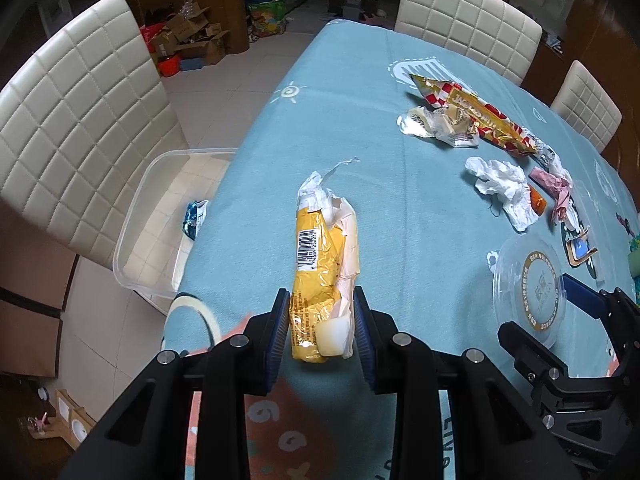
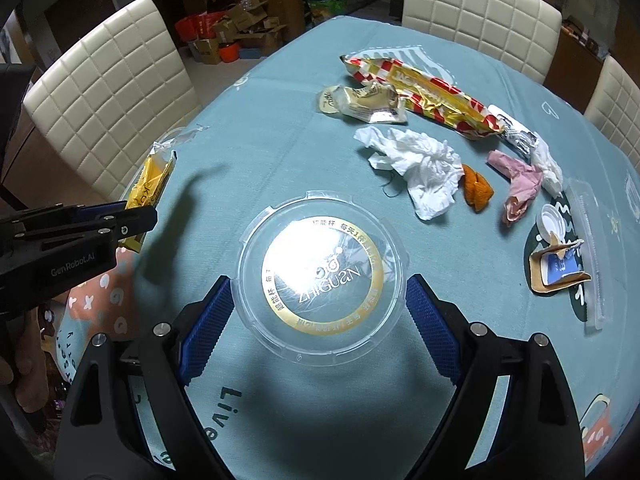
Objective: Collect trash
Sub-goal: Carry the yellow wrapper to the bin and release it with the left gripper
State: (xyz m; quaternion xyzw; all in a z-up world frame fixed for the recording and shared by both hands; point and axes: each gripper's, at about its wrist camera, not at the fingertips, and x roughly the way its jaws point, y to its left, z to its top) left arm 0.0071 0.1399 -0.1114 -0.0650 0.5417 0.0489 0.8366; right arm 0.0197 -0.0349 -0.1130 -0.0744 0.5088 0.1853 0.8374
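Note:
My left gripper (image 1: 320, 312) is shut on a yellow snack wrapper (image 1: 316, 256) with white torn plastic, held above the blue tablecloth (image 1: 360, 120). In the right wrist view that gripper (image 2: 136, 220) and the wrapper (image 2: 150, 180) show at the left edge. My right gripper (image 2: 320, 284) stands wide, its blue pads pressing both rims of a clear round lid (image 2: 320, 240) with a gold ring, raised over its shadow. The same lid (image 1: 528, 280) shows in the left wrist view. A clear plastic bin (image 1: 160, 184) rests on the chair seat to the left, with a blue wrapper (image 1: 195, 218) inside.
More trash lies across the far table: a red-and-gold snack bag (image 2: 432, 96), crumpled white tissue (image 2: 420, 160), orange peel (image 2: 476, 188), a pink wrapper (image 2: 520, 180), a torn small carton (image 2: 560, 272) and a clear tray (image 2: 588, 240). White padded chairs (image 1: 80, 120) surround the table.

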